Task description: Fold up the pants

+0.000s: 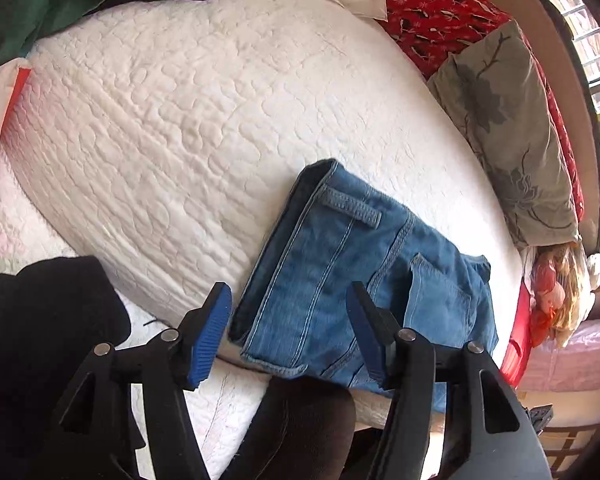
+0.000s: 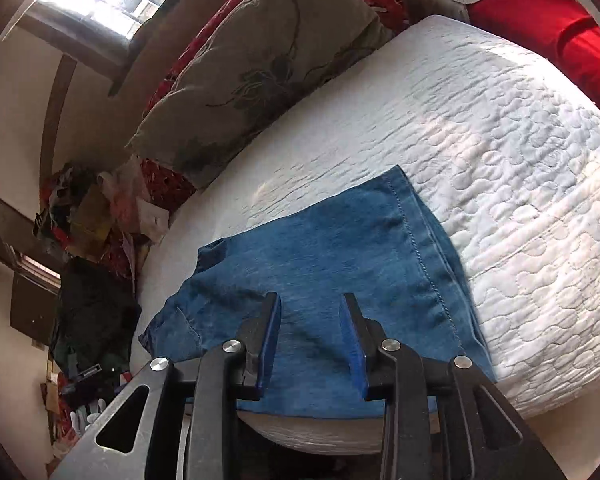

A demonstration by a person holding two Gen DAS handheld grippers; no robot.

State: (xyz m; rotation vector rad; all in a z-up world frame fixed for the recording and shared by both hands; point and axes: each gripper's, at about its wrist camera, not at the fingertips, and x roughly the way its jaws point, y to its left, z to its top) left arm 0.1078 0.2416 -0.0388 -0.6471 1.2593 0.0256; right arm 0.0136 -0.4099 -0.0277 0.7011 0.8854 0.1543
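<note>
Lying folded on the quilt [image 1: 172, 112], jeans [image 1: 340, 264] show a belt loop [image 1: 350, 208] only leftward; both tools [image 1: 288, 332] [image 2: 310, 344] spread, empty.

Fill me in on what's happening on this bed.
A person with a handheld claw in each hand is folding a pair of blue jeans on a white quilted bedspread. The jeans already lie in a compact folded bundle near the bed's edge, waistband and back pocket showing. The left claw and the right claw are both open above the denim, gripping nothing. A grey floral pillow sits behind.
</note>
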